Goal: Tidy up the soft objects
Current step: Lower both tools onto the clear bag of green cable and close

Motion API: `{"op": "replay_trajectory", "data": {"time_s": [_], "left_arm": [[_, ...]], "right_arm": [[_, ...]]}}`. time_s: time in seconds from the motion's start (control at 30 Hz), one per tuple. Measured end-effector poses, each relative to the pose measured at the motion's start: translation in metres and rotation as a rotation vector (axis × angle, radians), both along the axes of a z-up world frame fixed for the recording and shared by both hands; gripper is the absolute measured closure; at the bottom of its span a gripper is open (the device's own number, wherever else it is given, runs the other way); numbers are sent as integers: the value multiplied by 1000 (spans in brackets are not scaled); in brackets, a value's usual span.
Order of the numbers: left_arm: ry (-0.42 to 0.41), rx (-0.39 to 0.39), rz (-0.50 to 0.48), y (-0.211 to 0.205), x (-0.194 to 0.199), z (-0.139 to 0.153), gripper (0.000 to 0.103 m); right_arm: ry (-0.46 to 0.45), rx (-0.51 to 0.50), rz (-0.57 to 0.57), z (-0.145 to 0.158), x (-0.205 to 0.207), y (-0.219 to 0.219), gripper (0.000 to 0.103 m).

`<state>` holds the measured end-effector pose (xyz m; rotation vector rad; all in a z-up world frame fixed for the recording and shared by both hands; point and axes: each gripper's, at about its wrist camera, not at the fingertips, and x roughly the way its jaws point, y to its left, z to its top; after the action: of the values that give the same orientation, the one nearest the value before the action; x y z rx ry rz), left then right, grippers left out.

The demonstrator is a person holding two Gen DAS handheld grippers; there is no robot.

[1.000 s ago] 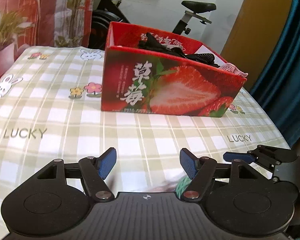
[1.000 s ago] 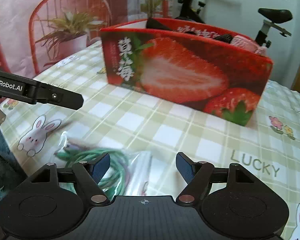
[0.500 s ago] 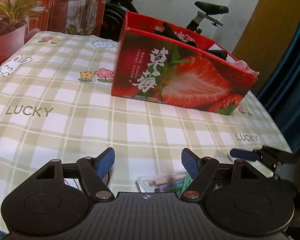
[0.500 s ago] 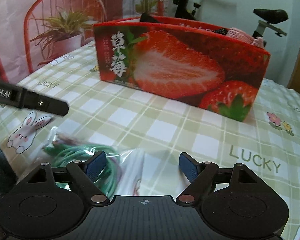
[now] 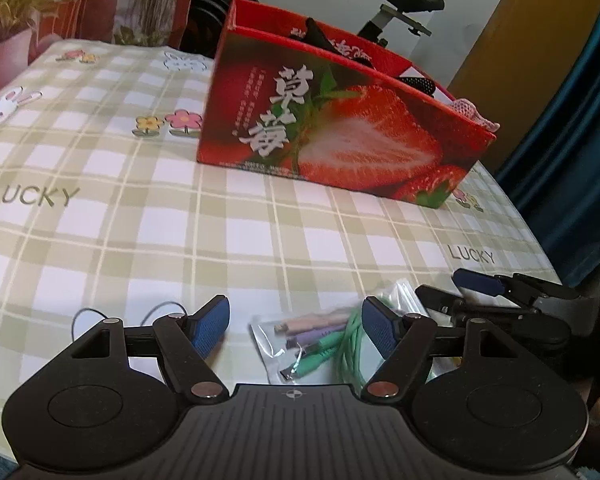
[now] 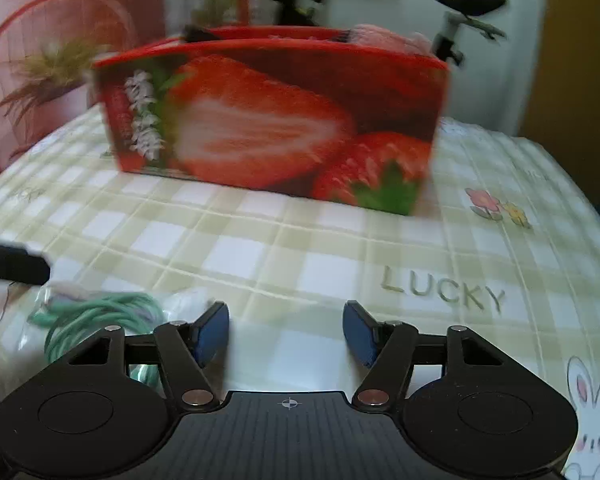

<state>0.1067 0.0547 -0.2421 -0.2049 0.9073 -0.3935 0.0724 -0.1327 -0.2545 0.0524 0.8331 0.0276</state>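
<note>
The bagged cables point(image 5: 324, 340) are lying near the bench's point(image 5: 140, 240) front edge, between the left gripper's point(image 5: 296, 326) spread, empty fingers. The right gripper point(image 6: 286, 334) is gaping, empty. Slippery plastic may be sliding off when pinched.

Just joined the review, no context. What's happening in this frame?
A person holds a gripper in each hand over a checked tablecloth. Both the left gripper and the right gripper are open and hold nothing. A clear bag of cables lies on the cloth between the left gripper's fingers, not yet gripped. The strawberry box stands farther back with dark and pink soft items already inside. The right wrist view is motion-blurred.
</note>
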Motion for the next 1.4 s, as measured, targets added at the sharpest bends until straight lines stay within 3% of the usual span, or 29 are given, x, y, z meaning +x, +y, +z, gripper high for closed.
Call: {"op": "replay_trajectory", "data": {"time_s": [0.13, 0.27, 0.47, 0.63, 0.87, 1.13, 1.4], "left_arm": [[15, -9, 1, 0, 0, 0, 29], [30, -15, -6, -1, -1, 1, 30], [100, -29, 1, 3, -7, -7, 30], [126, -52, 5, 7, -9, -12, 30], [121, -87, -70, -7, -4, -16, 30], [119, -103, -101, -22, 16, -17, 31], [100, -128, -80, -33, 50, -21, 33]], "right_arm": [[-27, 69, 14, 9, -8, -5, 44], [-10, 127, 118, 17, -10, 6, 37], [52, 67, 271, 14, -16, 38, 29], [89, 43, 290, 12, -17, 44, 22], [104, 82, 280, 8, -18, 37, 22], [72, 97, 270, 7, -14, 35, 35], [27, 83, 225, 2, 23, 23, 38]]}}
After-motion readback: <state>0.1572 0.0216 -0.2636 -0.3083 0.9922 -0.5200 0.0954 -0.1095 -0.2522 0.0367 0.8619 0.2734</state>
